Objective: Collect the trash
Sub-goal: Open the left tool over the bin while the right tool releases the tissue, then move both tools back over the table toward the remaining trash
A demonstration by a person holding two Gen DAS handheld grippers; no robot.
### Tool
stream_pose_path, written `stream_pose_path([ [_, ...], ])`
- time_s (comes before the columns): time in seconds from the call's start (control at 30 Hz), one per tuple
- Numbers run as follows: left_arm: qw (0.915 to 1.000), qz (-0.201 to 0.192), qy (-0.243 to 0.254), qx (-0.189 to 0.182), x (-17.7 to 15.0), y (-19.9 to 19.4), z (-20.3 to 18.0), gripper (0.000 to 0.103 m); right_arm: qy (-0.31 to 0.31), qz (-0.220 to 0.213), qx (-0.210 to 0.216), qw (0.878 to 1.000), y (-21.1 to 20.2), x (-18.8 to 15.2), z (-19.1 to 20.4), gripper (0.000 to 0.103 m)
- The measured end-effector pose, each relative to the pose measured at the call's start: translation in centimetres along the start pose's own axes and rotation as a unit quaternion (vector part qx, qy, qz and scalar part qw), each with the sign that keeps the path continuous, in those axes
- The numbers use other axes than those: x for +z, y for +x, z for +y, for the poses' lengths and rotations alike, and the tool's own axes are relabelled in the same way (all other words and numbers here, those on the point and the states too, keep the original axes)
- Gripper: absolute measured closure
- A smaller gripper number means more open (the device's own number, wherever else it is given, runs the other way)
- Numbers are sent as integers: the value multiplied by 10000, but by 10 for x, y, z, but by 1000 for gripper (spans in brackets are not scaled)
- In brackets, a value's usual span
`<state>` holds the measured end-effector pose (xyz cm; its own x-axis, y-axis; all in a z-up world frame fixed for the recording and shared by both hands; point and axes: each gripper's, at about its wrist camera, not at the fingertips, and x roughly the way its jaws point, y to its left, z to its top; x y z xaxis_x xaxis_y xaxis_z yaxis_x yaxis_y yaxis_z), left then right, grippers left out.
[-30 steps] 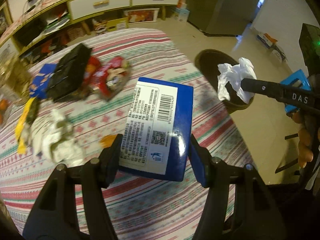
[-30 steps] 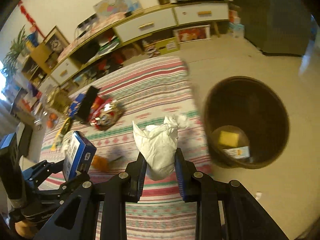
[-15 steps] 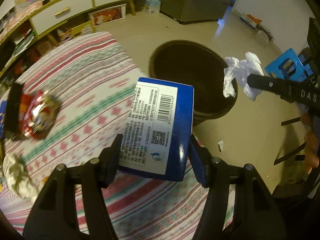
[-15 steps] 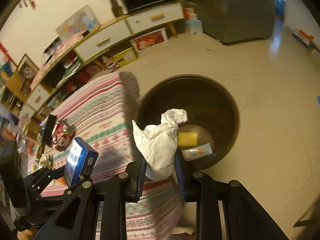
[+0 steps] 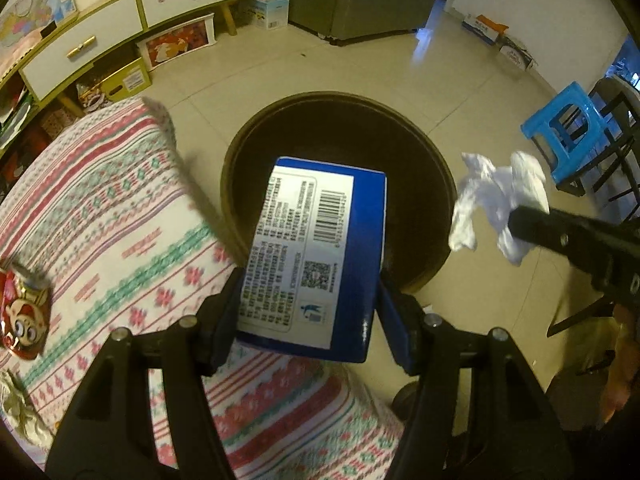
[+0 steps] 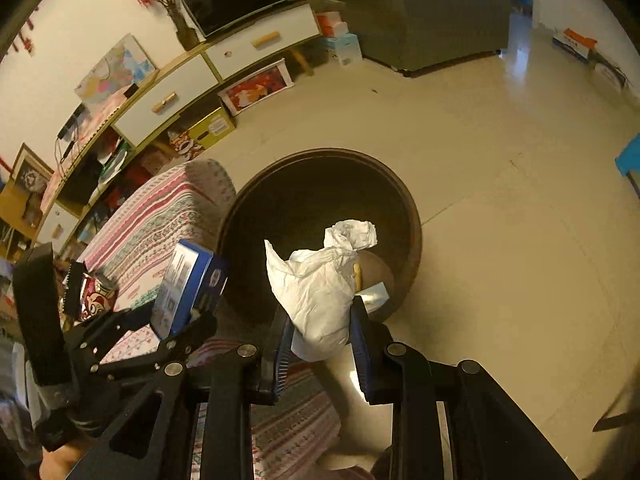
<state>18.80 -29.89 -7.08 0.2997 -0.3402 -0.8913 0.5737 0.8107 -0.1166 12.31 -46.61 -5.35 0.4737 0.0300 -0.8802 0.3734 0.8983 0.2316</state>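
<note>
My left gripper (image 5: 306, 320) is shut on a blue box (image 5: 316, 256) with a white barcode label, held over the near rim of a round dark bin (image 5: 424, 152) on the floor. The same box (image 6: 184, 288) shows at the left of the right wrist view. My right gripper (image 6: 320, 340) is shut on a crumpled white tissue (image 6: 320, 280), which hangs above the bin (image 6: 400, 200). The tissue (image 5: 496, 200) also appears to the right of the bin in the left wrist view. Inside the bin lie a yellow item and a small packet (image 6: 374, 294).
A table with a striped pink, green and white cloth (image 5: 100, 208) sits left of the bin and carries a red snack wrapper (image 5: 24, 320) and crumpled paper (image 5: 20, 416). A blue stool (image 5: 568, 128) stands at the right. A low white cabinet (image 6: 224, 64) lines the far wall.
Both grippers have swung from over the table to the bin, carrying the box and the tissue. The bin now lies right under them; the table trash has slid off to the left.
</note>
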Motion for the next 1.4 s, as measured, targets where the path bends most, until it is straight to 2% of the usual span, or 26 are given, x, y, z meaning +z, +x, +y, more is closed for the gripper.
stream_pose_path([
  [0.07, 9999, -154, -53, -21, 3, -1, 1, 37, 14, 12, -16, 10000, 0, -1, -3, 75],
  [0.17, 9997, -232, -96, -2, 5, -1, 5, 22, 25, 25, -36, 10000, 2, 0, -7, 75],
  [0.2, 9995, -297, -84, 9, 4, -4, 6, 21, 36, 26, -43, 10000, 2, 0, -8, 75],
  [0.47, 9990, -349, -289, 43, -6, -20, 30, 21, 83, 61, -112, 9999, 7, 1, -9, 75],
  [0.8, 9968, -452, -659, -2, -38, -59, 75, 20, -66, -42, -247, 9997, 16, 3, 5, 72],
  [0.83, 9965, -468, -698, -5, -42, -64, 80, 20, -85, -71, -270, 9996, 17, 3, 6, 63],
  [0.87, 9961, -484, -738, 3, -46, -69, 85, 20, -91, -94, -288, 9995, 17, 3, 8, 50],
  [0.93, 9951, -505, -851, 17, -55, -79, 98, 20, -93, -157, -294, 9994, 15, 4, 11, 39],
  [1.4, 9845, -757, -1540, 368, -112, -132, 182, 19, -568, -143, -306, 9978, 15, 0, 66, 33],
])
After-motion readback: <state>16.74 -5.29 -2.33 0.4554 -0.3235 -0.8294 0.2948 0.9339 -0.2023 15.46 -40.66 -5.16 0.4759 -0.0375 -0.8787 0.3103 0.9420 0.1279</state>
